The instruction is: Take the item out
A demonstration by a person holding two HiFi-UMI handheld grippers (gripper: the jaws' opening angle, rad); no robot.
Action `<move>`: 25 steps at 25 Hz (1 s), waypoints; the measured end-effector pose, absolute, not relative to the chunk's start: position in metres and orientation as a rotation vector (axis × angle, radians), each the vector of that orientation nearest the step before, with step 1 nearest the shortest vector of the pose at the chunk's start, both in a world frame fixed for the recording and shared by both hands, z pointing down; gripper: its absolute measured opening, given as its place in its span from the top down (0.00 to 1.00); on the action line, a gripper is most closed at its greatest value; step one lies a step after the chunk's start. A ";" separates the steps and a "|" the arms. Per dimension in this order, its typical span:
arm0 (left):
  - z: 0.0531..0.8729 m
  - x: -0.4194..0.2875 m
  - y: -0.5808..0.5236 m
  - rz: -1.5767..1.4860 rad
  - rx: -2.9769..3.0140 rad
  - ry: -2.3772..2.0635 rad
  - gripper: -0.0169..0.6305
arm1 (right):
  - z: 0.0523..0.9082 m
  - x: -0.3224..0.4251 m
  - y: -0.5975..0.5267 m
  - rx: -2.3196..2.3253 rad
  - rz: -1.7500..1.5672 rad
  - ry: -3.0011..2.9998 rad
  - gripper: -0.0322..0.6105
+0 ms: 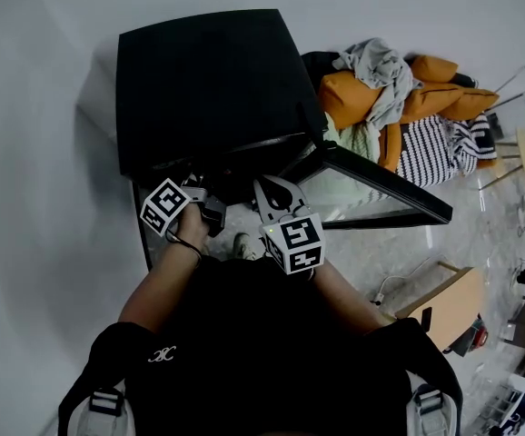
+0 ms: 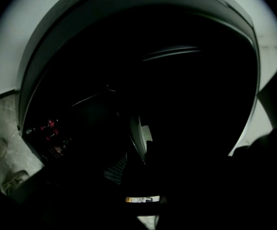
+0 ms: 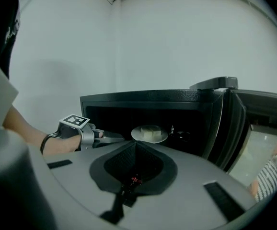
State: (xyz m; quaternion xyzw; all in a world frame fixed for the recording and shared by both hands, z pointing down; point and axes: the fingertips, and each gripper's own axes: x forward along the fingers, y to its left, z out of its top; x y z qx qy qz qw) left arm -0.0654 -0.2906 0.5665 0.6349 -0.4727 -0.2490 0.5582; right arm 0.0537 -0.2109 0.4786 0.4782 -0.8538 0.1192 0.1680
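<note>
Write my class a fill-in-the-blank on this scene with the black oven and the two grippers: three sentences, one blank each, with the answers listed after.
1. The door of the black oven stands ___.
2. Inside the oven, a pale piece of food lies on a white ___.
3. The left gripper reaches toward that food, while the right gripper is held back outside with its jaws ___.

Missing words: open; plate; shut.

White wall (image 3: pixel 177 42) beyond my right gripper (image 1: pixel 267 189), soft even light. Right of it: glossy marbled floor (image 1: pixel 490 225), heap of orange cushions (image 1: pixel 349 98), grey cloth (image 1: pixel 381 66), striped fabric (image 1: pixel 430 148). Wooden board (image 1: pixel 453 309) nearer me.
</note>
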 end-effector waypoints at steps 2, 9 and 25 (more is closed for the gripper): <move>0.570 -0.066 -0.292 -0.623 1.439 -1.101 0.79 | 0.479 0.056 -0.211 1.366 0.343 -2.421 0.94; 0.578 -0.068 -0.302 -0.715 1.308 -1.094 0.80 | 0.482 0.063 -0.211 1.370 0.327 -2.401 0.94; 0.579 -0.061 -0.298 -0.662 1.333 -1.118 0.92 | 0.487 0.058 -0.216 1.345 0.381 -2.422 0.94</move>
